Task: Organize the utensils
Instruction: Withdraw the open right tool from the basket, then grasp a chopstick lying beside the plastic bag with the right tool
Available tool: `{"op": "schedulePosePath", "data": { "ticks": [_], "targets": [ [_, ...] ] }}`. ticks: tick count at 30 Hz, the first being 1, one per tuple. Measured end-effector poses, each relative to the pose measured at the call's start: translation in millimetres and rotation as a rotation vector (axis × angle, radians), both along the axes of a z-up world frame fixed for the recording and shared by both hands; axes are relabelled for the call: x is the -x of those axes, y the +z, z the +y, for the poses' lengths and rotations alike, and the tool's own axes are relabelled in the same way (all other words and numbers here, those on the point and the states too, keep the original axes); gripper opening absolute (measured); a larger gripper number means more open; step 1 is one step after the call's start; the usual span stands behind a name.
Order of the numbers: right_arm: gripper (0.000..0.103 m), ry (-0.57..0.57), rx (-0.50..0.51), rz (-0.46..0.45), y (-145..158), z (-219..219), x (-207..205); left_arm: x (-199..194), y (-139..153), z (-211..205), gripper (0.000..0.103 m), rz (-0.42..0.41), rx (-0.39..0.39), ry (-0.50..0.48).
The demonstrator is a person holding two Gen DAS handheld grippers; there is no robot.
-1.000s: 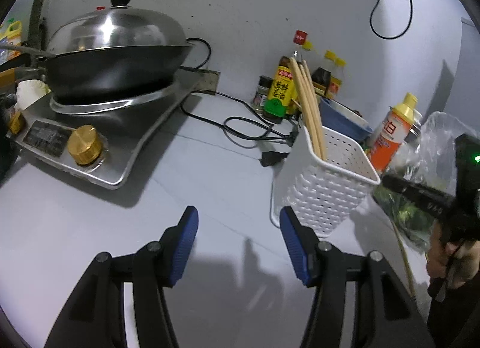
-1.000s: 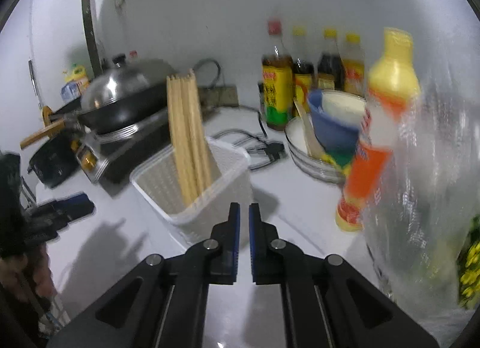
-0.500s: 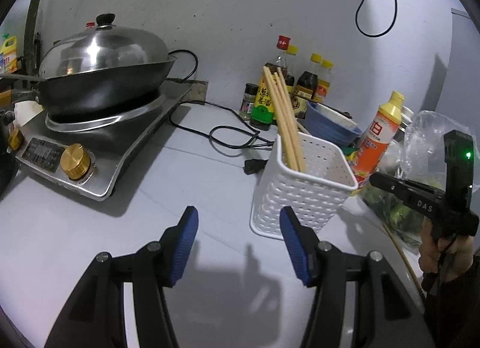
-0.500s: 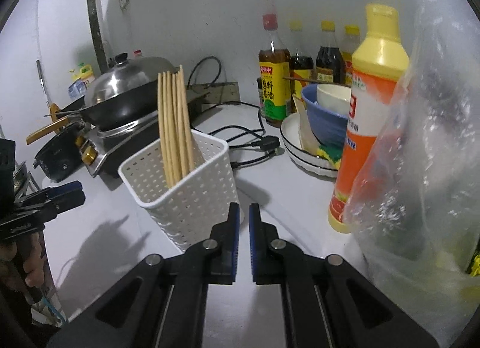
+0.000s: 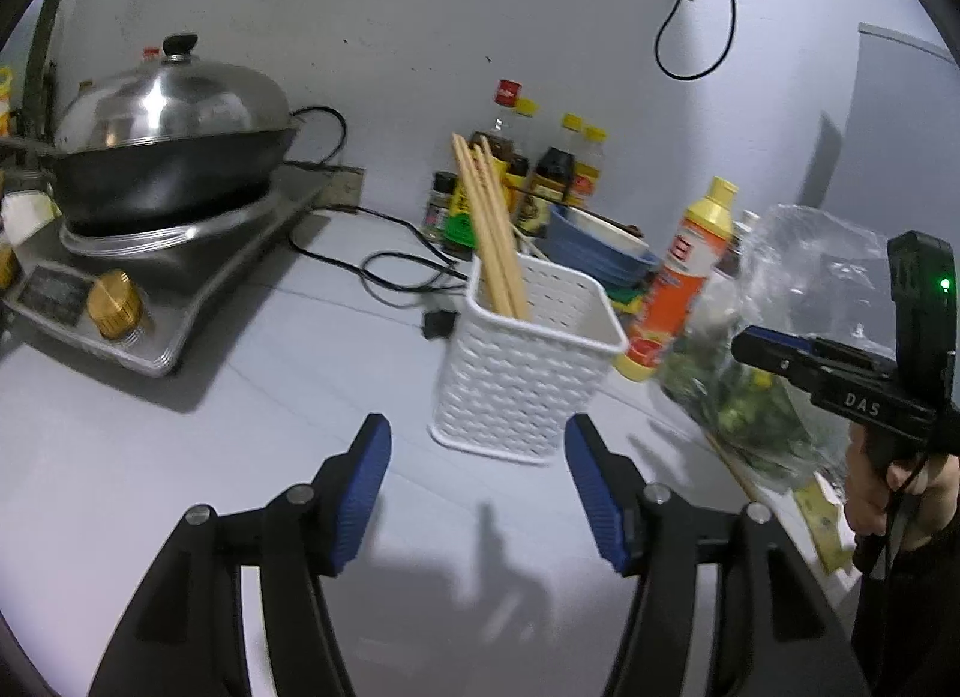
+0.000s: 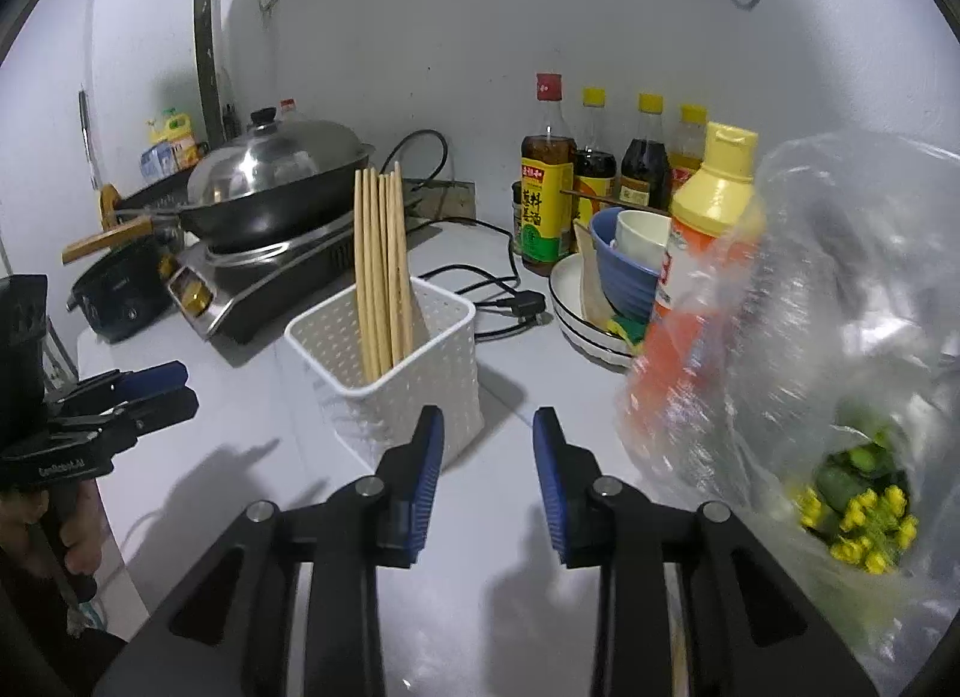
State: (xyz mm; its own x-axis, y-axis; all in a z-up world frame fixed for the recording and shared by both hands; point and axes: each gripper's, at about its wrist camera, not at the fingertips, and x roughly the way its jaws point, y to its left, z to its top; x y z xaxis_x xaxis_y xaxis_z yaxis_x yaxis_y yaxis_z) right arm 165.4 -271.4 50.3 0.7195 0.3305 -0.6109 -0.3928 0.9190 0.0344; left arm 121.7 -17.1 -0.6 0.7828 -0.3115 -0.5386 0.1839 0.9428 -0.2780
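A white perforated utensil basket (image 5: 522, 373) (image 6: 390, 367) stands on the counter with several wooden chopsticks (image 5: 489, 229) (image 6: 381, 271) upright inside it. My left gripper (image 5: 477, 457) hovers just in front of the basket, its jaws opening a little, nothing between the blue pads. In the right wrist view my right gripper (image 6: 487, 445) sits right of the basket's near corner, jaws opening, empty. The right gripper also shows in the left wrist view (image 5: 780, 352), held by a hand. The left gripper appears at the left edge of the right wrist view (image 6: 150, 391).
A lidded wok (image 5: 162, 156) sits on an induction cooker (image 5: 108, 301) at left. Black cables (image 5: 396, 271) lie behind the basket. Sauce bottles (image 6: 546, 187), stacked bowls (image 6: 618, 271), an orange squeeze bottle (image 5: 684, 277) and a plastic bag of greens (image 6: 840, 337) crowd the right side.
Both grippers pulled back and up from the basket, which now looks farther away. The right gripper's jaws went from shut to parted.
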Motion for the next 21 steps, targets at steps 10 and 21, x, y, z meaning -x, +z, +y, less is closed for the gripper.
{"op": "schedulePosePath", "data": {
  "ticks": [10, 21],
  "targets": [
    [0.029, -0.154, 0.070, 0.058, -22.6, -41.1, 60.2, 27.3, -20.1, -10.0, 0.061, 0.015, 0.027, -0.071],
    [0.029, -0.340, 0.103, 0.195, -81.1, -98.6, 101.0, 45.5, -36.9, -16.2, 0.061, 0.032, 0.017, -0.091]
  ]
}}
